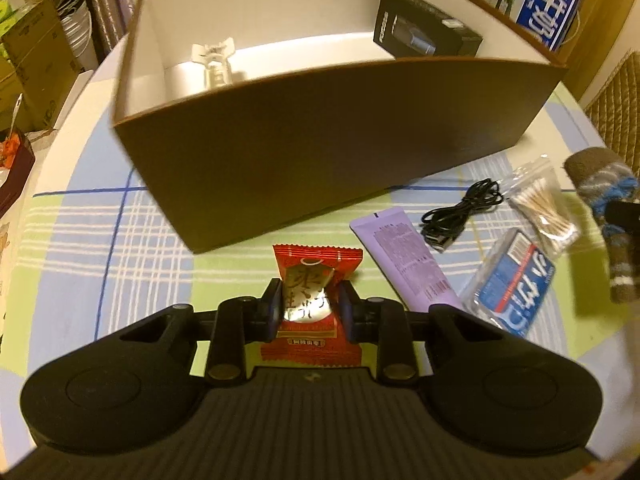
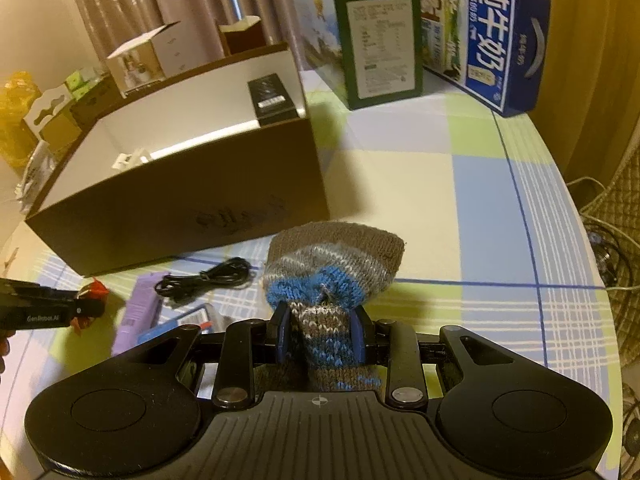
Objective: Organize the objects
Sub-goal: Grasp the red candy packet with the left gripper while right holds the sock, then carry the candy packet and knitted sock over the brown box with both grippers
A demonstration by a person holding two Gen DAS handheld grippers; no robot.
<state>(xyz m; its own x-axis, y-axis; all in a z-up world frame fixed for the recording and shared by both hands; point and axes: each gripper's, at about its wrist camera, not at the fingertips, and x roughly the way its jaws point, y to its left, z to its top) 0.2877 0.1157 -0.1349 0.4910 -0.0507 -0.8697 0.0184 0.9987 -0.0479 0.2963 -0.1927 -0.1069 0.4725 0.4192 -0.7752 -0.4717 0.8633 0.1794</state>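
Nearest my left camera, the left gripper (image 1: 308, 304) has its jaws closed on a red snack packet (image 1: 316, 276), held above the worktop (image 1: 120, 240) just in front of the brown box (image 1: 320, 120). My right gripper (image 2: 320, 334) clamps a knitted sock (image 2: 332, 276), also short of the box's near wall. The box opening lies ahead and above both loads; I judge the left nearer. Inside, a black carton (image 1: 424, 26) and a white item (image 1: 214, 62), partly hidden by the wall.
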